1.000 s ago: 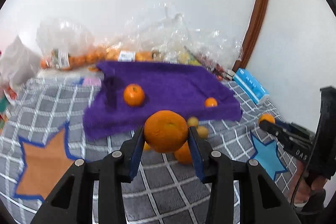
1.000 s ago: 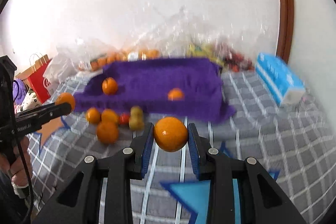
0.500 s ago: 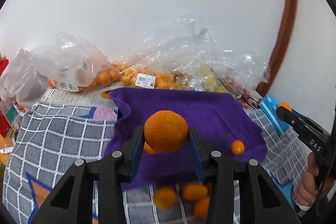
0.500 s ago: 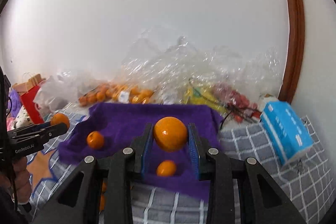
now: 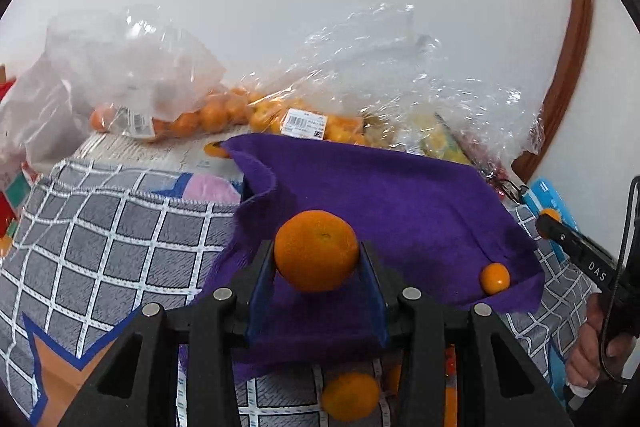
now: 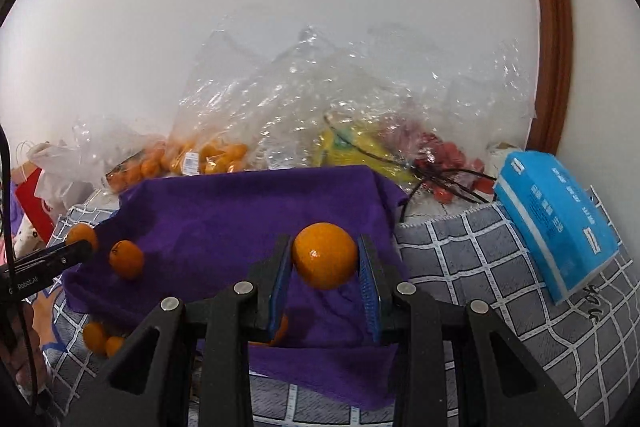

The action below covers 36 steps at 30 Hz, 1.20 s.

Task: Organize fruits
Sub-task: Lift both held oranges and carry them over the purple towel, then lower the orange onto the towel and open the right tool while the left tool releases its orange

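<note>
The left gripper (image 5: pixel 317 259) is pinching a large orange (image 5: pixel 316 255) between its fingers, holding it above the purple towel (image 5: pixel 384 195). The right gripper (image 6: pixel 325 259) is likewise pinching a smaller orange (image 6: pixel 325 254) over the same towel, where two loose oranges (image 6: pixel 126 258) are lying.

Left tool (image 5: pixel 317 277): pointed forward and downward; blue pads pressed both sides of an orange (image 5: pixel 316 255).
Right tool (image 6: pixel 325 273): pointed forward and downward; pads clamped a smaller orange (image 6: pixel 325 255).
Right hand (image 5: pixel 592 351): wrapped around the tool's handle.
</note>
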Each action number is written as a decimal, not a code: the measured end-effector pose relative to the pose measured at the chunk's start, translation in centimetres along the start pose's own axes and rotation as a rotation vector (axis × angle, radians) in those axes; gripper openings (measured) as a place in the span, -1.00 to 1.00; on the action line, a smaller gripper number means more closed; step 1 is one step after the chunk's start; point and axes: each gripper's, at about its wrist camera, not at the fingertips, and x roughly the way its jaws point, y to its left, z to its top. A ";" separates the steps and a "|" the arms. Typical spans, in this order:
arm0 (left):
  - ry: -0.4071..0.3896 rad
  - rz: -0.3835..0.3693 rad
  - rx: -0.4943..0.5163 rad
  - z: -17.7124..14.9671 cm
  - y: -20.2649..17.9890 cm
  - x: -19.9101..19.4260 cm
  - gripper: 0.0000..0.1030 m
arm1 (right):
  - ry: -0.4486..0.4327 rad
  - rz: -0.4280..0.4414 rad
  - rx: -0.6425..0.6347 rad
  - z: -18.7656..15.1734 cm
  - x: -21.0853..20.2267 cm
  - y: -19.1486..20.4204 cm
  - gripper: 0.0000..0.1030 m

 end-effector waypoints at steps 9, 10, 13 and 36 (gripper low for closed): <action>0.061 0.023 -0.050 -0.6 1.1 1.6 -0.23 | 0.062 0.004 0.001 -1.2 2.2 -0.2 -0.38; 0.063 0.027 -0.050 -0.6 1.1 1.7 -0.23 | 0.064 0.002 -0.003 -1.3 2.4 -0.1 -0.38; 0.068 0.039 -0.049 -0.8 1.2 2.0 -0.23 | 0.083 0.010 -0.005 -1.6 3.0 0.1 -0.38; 0.066 0.036 -0.042 -0.9 0.9 1.9 -0.10 | 0.128 0.028 0.011 -2.1 4.0 0.0 -0.37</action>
